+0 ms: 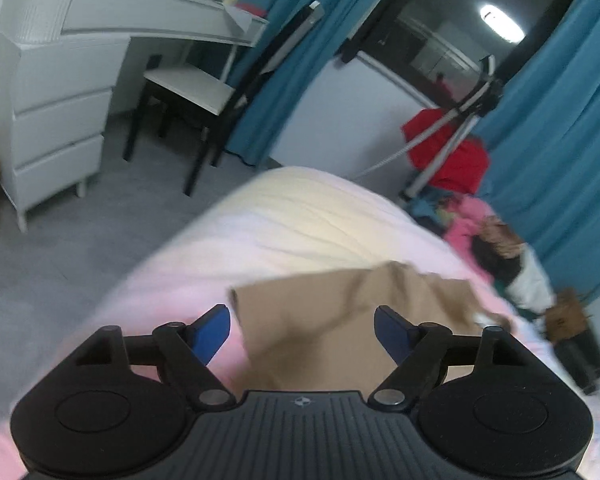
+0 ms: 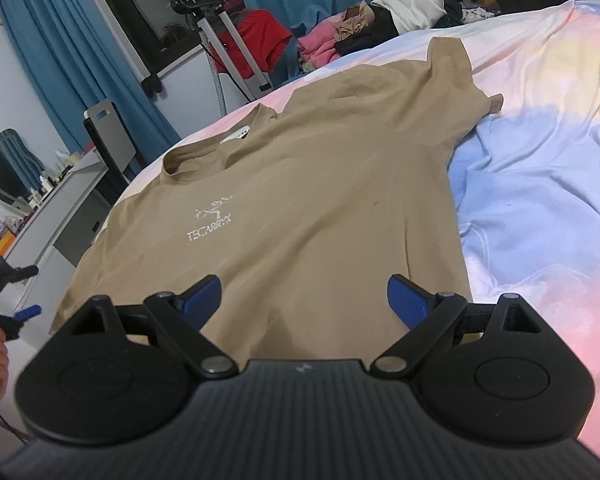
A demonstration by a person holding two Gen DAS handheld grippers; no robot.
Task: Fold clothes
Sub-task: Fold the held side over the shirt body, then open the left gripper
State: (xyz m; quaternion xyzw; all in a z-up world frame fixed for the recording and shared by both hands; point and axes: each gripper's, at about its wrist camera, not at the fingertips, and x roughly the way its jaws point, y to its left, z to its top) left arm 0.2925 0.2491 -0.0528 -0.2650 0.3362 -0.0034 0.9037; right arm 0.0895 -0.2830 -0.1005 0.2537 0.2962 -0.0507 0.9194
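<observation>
A tan T-shirt [image 2: 300, 184] with a silver chest logo lies spread flat, front up, on the pastel bed sheet [image 2: 540, 184]; its collar points away and its hem is near me. My right gripper [image 2: 305, 300] is open and empty, just above the hem. The left wrist view is blurred: it shows one end of the same shirt [image 1: 340, 320] on the bed, with my left gripper [image 1: 302, 332] open and empty above it. The left gripper also shows at the left edge of the right wrist view [image 2: 16, 300], beside the bed.
A pile of clothes [image 2: 380, 28] lies past the bed's far edge, next to a steamer stand [image 2: 228, 40] with a red garment. A white dresser [image 1: 60, 112] and black chair [image 1: 204, 96] stand left of the bed. Blue curtains hang behind.
</observation>
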